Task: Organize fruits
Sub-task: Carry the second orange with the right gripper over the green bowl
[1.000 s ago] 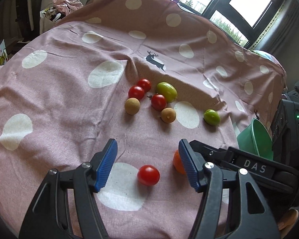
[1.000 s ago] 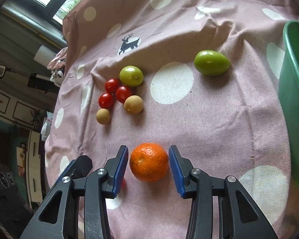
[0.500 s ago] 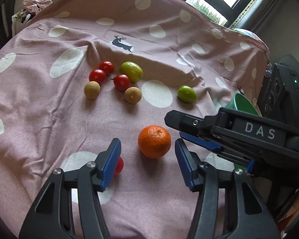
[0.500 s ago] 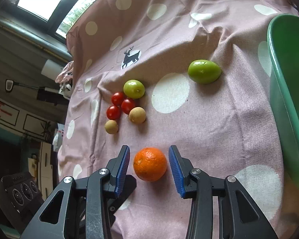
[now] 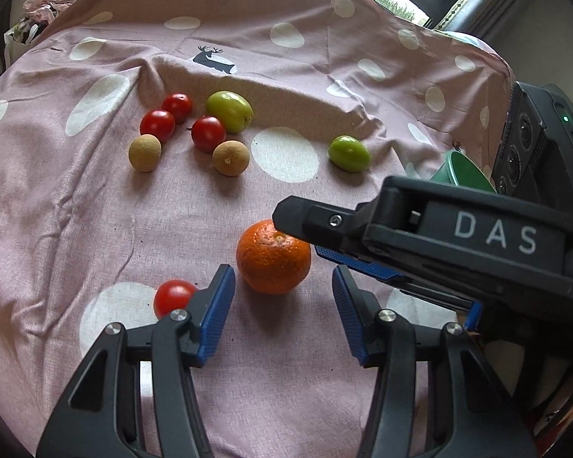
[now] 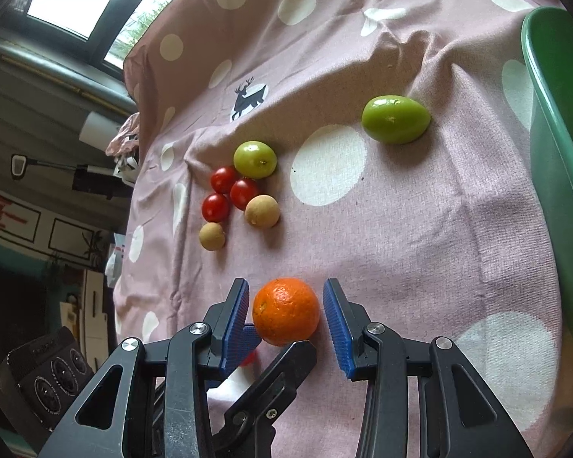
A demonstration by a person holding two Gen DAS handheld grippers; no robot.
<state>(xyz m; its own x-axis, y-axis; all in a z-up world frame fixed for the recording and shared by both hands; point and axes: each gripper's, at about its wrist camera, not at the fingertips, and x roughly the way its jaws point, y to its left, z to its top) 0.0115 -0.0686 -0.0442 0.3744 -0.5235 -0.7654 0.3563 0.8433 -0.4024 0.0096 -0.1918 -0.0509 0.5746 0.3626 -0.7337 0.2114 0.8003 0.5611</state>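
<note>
In the left wrist view, the orange (image 5: 273, 256) lies on the pink dotted cloth (image 5: 95, 210) just ahead of the left gripper (image 5: 282, 307), slightly toward its left finger. It is round, with no long axis to respect. The fingers have just been closing, yet they are still half apart and touch nothing; a cherry tomato (image 5: 173, 302) sits outside the left finger. In the right wrist view, the orange (image 6: 285, 310) sits between the fingers of the right gripper (image 6: 285, 322), with a thin gap on each side, so nothing is held. The right hand seems nearer and better placed. Both grippers point steeply down at the cloth.
</note>
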